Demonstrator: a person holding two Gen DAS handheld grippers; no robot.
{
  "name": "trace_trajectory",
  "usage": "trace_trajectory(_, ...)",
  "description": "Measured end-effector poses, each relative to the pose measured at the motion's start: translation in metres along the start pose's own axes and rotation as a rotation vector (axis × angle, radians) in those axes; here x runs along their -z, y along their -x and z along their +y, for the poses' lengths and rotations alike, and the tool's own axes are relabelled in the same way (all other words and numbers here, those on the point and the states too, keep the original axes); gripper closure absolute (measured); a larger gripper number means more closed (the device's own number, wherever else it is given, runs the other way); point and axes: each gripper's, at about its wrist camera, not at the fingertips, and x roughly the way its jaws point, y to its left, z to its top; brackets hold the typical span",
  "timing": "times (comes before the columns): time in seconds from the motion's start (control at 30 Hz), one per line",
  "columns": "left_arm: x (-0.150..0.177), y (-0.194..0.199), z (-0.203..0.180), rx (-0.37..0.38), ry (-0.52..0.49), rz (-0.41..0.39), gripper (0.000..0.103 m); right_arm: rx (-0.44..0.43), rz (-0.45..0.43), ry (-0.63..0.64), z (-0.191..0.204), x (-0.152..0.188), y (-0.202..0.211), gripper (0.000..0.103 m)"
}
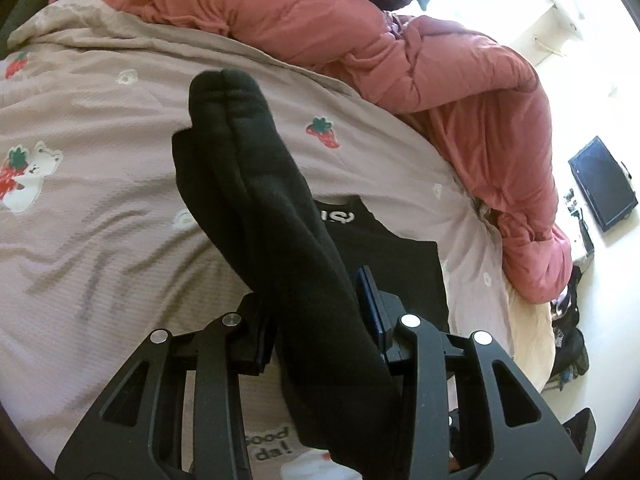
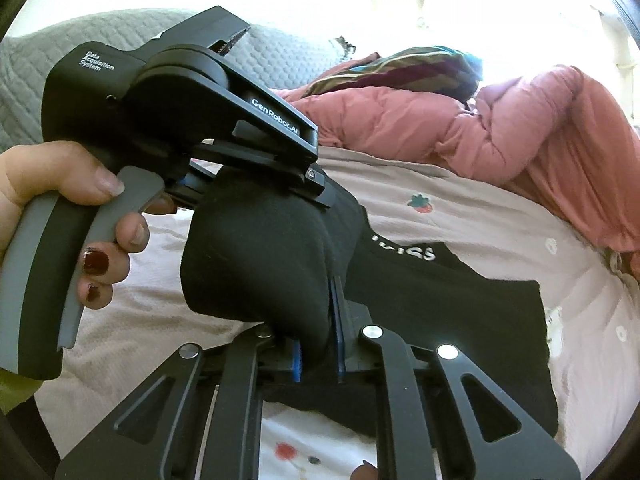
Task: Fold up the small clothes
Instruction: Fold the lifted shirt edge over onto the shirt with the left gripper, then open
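Note:
A black sock pair (image 1: 256,168) is held up above the bed, its toe end pointing away in the left wrist view. My left gripper (image 1: 316,316) is shut on the black socks. In the right wrist view my right gripper (image 2: 318,344) is shut on the rounded end of the same black socks (image 2: 256,252), right below the left gripper's body (image 2: 160,96), which a hand holds. A black folded garment with white lettering (image 1: 384,248) lies flat on the bed under both grippers; it also shows in the right wrist view (image 2: 440,292).
The bed has a pale pink sheet with strawberry prints (image 1: 100,128). A bunched pink duvet (image 1: 440,72) lies along the far side, with a striped cloth (image 2: 400,68) on it. A grey quilted pillow (image 2: 100,36) lies at the back left. A dark tablet (image 1: 602,184) lies on the floor.

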Motion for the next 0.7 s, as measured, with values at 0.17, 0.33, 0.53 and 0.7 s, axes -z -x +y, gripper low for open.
trace_trajectory(0.17, 0.002, -0.007, -0.024, -0.015, -0.032, 0.010, 0.074, 0.000, -0.009, -0.038, -0.019, 0.003, 0.008, 0.094)
trace_trajectory(0.33, 0.005, -0.023, -0.049, -0.034, -0.067, 0.029, 0.074, -0.005, -0.006, -0.097, -0.041, 0.009, 0.013, 0.095)
trace_trajectory(0.53, 0.010, -0.042, -0.074, -0.042, -0.096, 0.050, 0.074, -0.011, 0.009, -0.171, -0.069, 0.018, 0.018, 0.095)
trace_trajectory(0.7, 0.014, -0.061, -0.094, -0.048, -0.127, 0.083, 0.074, -0.014, 0.036, -0.238, -0.091, 0.030, 0.020, 0.095)
